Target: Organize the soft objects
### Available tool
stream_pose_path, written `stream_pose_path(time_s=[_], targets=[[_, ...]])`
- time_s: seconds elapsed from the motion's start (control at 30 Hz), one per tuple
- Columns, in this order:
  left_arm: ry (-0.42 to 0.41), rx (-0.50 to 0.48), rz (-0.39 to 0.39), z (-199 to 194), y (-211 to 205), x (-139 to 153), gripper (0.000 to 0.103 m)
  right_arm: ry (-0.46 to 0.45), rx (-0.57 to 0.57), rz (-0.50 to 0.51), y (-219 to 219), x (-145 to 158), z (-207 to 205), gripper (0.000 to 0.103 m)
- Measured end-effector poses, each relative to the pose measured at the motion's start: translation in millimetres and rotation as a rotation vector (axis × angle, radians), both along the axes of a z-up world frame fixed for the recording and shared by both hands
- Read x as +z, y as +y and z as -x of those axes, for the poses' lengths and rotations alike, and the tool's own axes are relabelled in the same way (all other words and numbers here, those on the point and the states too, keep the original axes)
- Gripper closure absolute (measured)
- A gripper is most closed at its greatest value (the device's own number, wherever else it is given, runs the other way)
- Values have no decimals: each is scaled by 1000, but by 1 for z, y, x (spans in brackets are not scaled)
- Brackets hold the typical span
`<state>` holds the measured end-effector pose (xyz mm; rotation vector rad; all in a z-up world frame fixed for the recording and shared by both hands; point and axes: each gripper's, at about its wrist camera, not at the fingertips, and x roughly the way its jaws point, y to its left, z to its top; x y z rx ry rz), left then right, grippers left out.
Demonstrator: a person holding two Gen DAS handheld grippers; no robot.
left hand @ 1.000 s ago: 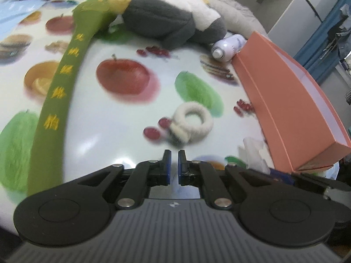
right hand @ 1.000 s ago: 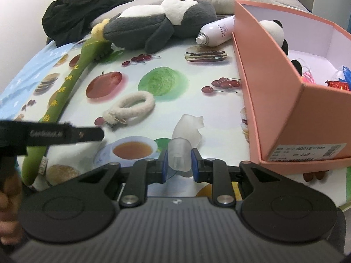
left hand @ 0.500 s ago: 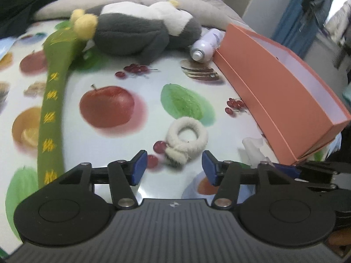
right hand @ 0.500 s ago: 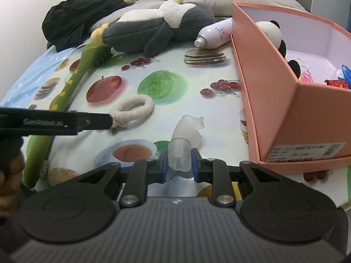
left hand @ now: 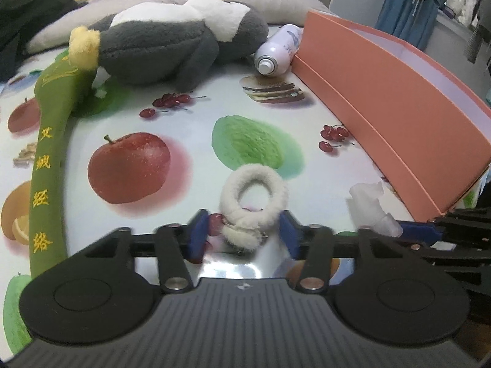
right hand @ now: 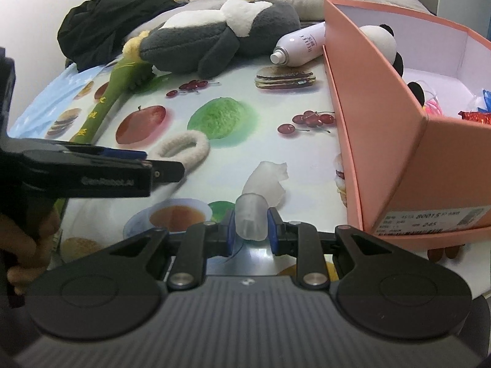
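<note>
Two left gripper [left hand: 242,233] jaws are closing around fluffy scrunchie [left hand: 253,196].

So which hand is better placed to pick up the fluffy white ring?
Left. The left gripper already straddles the fluffy white ring, jaws closing; the right gripper is shut on a translucent soft piece.

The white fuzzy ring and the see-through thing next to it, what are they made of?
The white ring looks like fleecy fabric, probably plush over elastic: its surface is fuzzy and matte, with a knot at one end. The see-through thing looks like soft silicone or rubbery plastic: it is cloudy, smooth and faintly glossy. Its exact material I cannot tell.
</note>
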<state>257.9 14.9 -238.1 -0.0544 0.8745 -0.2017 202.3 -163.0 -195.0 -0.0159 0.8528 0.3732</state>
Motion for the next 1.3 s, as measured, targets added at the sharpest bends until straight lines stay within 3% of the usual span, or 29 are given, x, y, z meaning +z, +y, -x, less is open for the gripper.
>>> stream_pose_path(time_s=[0.1,0.13,0.57,0.9,1.3], targets=[[5,16,-13,2,-3,2,80,-7,-3,2,-1,3,1,78],[5,28,-7,3,-3,4,82,-11,-3,1,-1,5,2,78],[-6,153,104,43,-1,47,83,-82,2,-26,-2,51,14,78],[-60,147,145,52,-14,110,83,-123,-11,-62,-12,101,17,78],[-167,82,183,24,-46,196,83,-221,-58,-85,-39,172,2,78]])
